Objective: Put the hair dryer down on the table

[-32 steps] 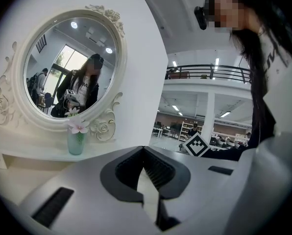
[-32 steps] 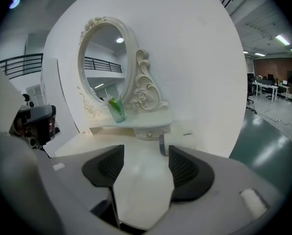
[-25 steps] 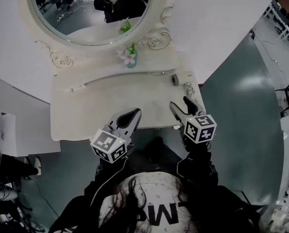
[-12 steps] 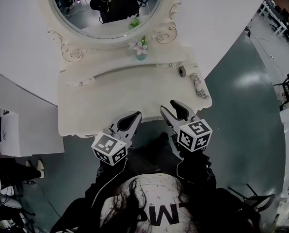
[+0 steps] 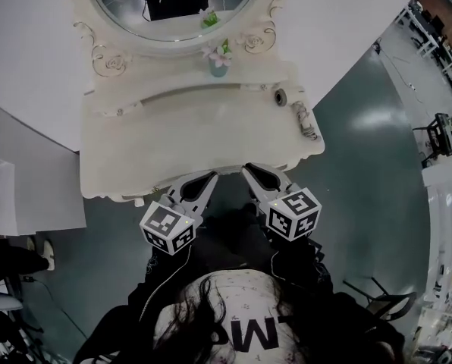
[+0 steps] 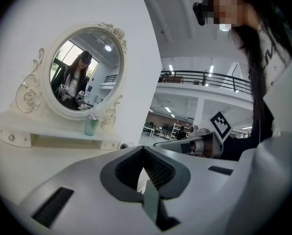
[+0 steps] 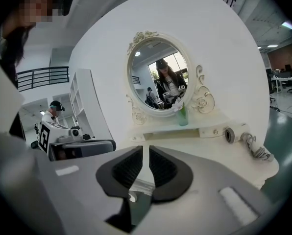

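The hair dryer (image 5: 280,97) lies on the white table (image 5: 173,150), at its far right side under the shelf, and its coiled cord (image 5: 306,121) lies beside it. The left gripper (image 5: 210,175) has its jaws together and holds nothing. The right gripper (image 5: 249,170) has just been closing its jaws, with nothing between them. Both grippers are at the near edge of the table, well apart from the dryer.

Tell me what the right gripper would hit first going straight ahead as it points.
Likely the dressing table top, just past its front edge, though depth is unclear. The right gripper has just been closing its jaws, nothing between them.
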A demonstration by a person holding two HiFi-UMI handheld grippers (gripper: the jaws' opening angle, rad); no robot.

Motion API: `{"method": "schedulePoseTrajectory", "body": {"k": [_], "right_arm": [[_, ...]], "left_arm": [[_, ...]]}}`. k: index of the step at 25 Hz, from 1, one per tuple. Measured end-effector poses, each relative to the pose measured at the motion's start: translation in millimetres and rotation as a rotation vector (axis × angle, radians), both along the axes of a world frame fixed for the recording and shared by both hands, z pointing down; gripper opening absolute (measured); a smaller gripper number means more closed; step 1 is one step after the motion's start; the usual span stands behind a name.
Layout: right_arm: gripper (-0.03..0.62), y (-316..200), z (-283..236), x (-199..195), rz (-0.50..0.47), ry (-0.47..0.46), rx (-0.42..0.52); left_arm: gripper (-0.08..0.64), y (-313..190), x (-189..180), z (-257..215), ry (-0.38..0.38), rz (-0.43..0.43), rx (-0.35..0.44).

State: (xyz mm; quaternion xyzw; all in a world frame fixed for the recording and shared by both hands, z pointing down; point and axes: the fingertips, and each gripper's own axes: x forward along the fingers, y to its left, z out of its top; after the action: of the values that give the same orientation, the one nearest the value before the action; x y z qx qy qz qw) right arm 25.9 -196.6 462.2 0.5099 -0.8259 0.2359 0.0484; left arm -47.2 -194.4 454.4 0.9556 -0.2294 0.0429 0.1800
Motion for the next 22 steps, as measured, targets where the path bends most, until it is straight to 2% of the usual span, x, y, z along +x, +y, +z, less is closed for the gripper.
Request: {"method": "schedulePoseTrajectory", "body": {"k": [6, 14, 22], "right_arm": [[0.038, 3, 0, -10, -0.060, 0.006, -0.003], [0.038, 24, -15, -8, -0.146, -0.017, 0.032], [0.038, 76, -18, 33, -0.203, -0.028, 0.053]], "left_arm": [[-0.005, 12, -1, -9, 0.010, -0.029, 0.017], [-0.005, 27, -3, -26, -0.002, -0.143, 0.055], [-0.005, 76, 44, -32, -0.008, -0.197, 0.064]]}}
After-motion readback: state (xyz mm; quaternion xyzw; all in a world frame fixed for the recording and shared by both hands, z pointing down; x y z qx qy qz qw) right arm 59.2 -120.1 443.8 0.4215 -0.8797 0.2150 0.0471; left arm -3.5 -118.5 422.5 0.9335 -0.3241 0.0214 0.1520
